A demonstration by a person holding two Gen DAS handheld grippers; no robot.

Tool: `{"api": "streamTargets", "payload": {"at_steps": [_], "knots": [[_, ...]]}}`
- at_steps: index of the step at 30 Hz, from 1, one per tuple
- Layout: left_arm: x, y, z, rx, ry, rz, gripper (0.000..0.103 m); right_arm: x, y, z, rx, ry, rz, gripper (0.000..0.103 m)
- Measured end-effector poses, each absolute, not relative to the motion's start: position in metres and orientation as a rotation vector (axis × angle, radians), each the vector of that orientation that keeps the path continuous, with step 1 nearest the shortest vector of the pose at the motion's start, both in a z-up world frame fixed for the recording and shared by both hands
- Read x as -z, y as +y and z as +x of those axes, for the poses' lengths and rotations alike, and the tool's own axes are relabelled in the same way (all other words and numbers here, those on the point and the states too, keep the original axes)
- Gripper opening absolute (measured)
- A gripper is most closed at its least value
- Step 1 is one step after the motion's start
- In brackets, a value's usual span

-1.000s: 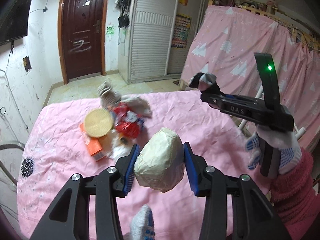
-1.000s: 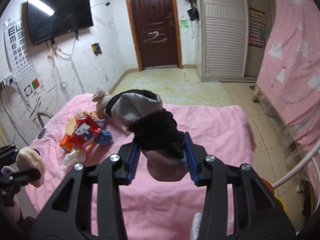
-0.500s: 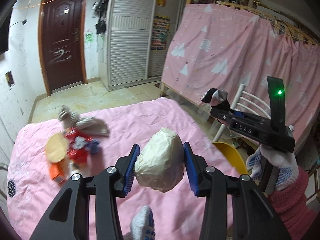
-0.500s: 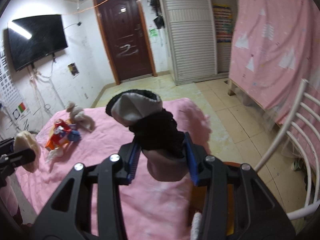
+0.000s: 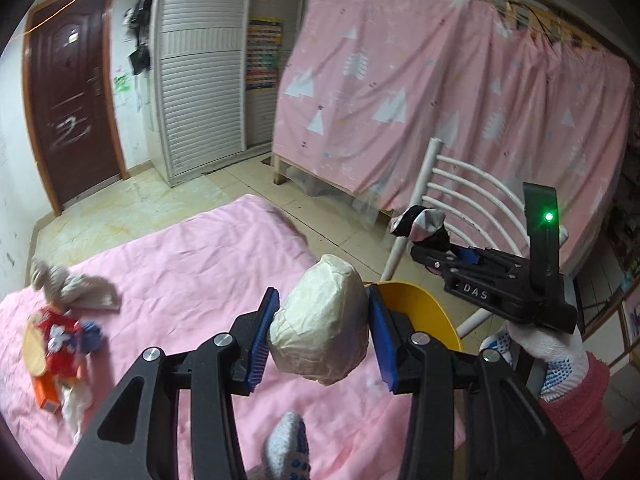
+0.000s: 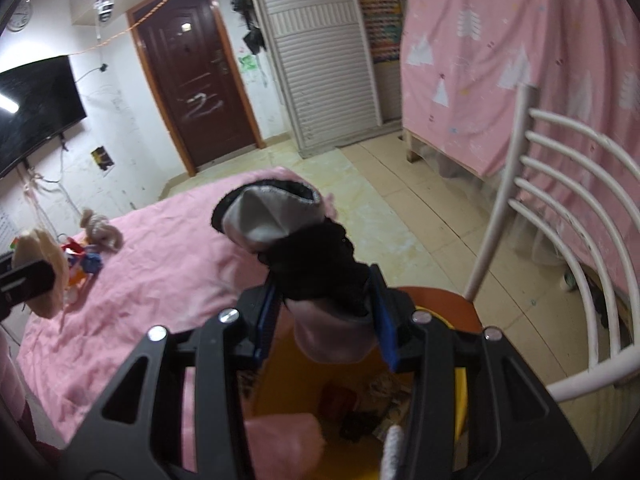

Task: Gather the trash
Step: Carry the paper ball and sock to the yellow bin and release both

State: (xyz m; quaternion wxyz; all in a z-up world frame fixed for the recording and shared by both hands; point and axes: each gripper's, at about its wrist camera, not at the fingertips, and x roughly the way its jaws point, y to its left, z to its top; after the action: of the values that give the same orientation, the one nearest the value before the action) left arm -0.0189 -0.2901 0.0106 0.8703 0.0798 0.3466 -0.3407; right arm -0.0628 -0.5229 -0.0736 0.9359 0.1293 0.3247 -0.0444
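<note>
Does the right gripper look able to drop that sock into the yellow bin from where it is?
Probably yes. The right gripper, shut on the sock, hangs right above the yellow bin, whose open mouth shows below with nothing between.

Left tool (image 5: 322, 334) and right tool (image 6: 324, 312) both clamped, angled downward.

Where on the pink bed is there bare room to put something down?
The pink bed cover lies bare from the grey cloth and wrapper pile across to its edge by the yellow bin. The far-left end, around that pile, is crowded.
</note>
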Motion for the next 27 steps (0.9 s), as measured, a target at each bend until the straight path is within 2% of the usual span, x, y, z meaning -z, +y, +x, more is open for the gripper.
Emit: {"api": "streamTargets", "payload": {"at_steps": [5, 10, 20, 27], "knots": [[-0.007, -0.322, -0.017, 0.750, 0.735, 0.211, 0.035, 0.087, -0.540, -0.069, 0.115, 0.689, 0.298, 0.044], [-0.005, -0.352, -0.017, 0.797, 0.765, 0.228, 0.035, 0.090, -0.550, -0.078, 0.119, 0.675, 0.334, 0.053], [0.004, -0.402, -0.016, 0.852, 0.803, 0.240, 0.035, 0.083, -0.576, -0.096, 0.191, 0.614, 0.375, 0.053], [0.009, -0.421, -0.020, 0.879, 0.814, 0.249, 0.041, 0.077, -0.590, -0.105, 0.221, 0.582, 0.411, 0.053]]}}
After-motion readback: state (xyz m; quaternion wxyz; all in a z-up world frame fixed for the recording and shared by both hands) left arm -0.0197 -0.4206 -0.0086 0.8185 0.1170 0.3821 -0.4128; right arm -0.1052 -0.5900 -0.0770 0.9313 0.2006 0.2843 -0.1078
